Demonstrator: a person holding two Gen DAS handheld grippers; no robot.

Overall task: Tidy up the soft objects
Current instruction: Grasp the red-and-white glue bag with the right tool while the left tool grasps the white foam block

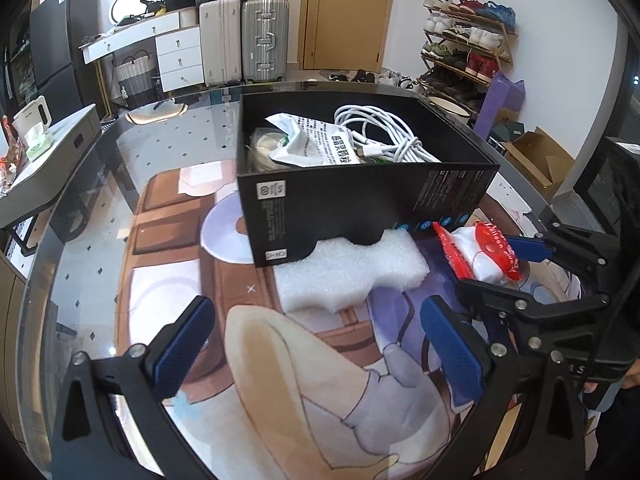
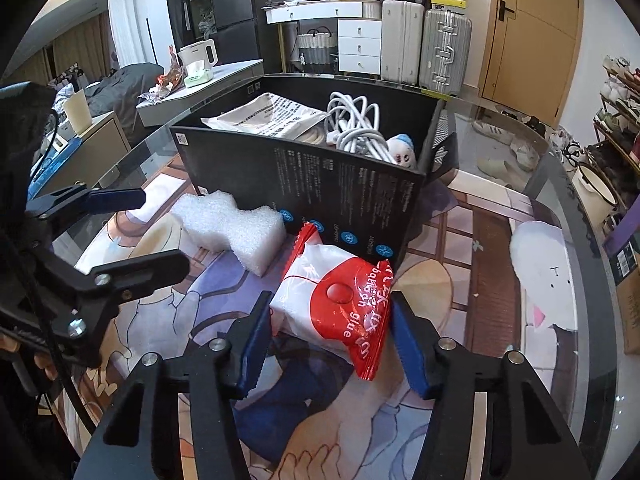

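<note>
The red-and-white packet (image 2: 334, 300) lies on the bench (image 2: 520, 264), just near of the black box (image 2: 304, 184), between the right tongs (image 2: 326, 344), whose pads touch its sides. It looks light, puffy and slippery, so mid-body seems best. The left tongs (image 1: 316, 344) stand spread, holding nothing, near the foam block (image 1: 348, 272).

Open mat (image 1: 304, 364) near and left of foam (image 1: 348, 272). Far side blocked by box (image 1: 360, 204) wall, foam and packet (image 2: 336, 304) tight against it. Box top open, half filled by cable (image 1: 384, 136) and leaflet (image 1: 320, 140).
</note>
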